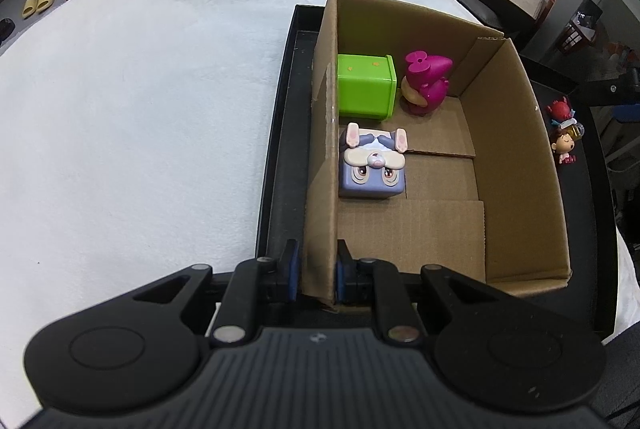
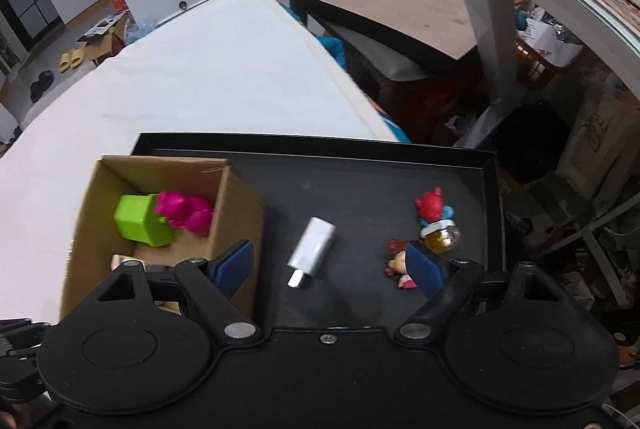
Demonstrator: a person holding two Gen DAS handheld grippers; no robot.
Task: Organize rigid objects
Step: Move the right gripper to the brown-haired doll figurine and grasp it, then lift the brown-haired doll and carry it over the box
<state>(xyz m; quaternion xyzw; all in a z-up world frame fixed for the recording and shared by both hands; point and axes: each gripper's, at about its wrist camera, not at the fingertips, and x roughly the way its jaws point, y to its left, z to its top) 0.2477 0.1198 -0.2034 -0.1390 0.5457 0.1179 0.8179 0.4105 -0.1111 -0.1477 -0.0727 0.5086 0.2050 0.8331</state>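
My left gripper (image 1: 317,273) is shut on the near left wall of the cardboard box (image 1: 516,133). Inside the box are a green cube (image 1: 366,87), a magenta toy (image 1: 426,81) and a purple bunny cube (image 1: 374,163). My right gripper (image 2: 332,265) is open above the black tray (image 2: 360,181), with a white charger plug (image 2: 314,247) lying between its fingers. A red figurine (image 2: 430,207), a yellow-bottle toy (image 2: 442,237) and a small doll (image 2: 398,265) lie on the tray by the right finger. The box (image 2: 236,213) stands at the tray's left.
The tray (image 1: 280,133) rests on a white bed (image 1: 140,89). A brown side table (image 2: 420,5) with a mask and a tipped cup stands beyond. Cluttered shelves and a metal frame (image 2: 492,29) are on the right.
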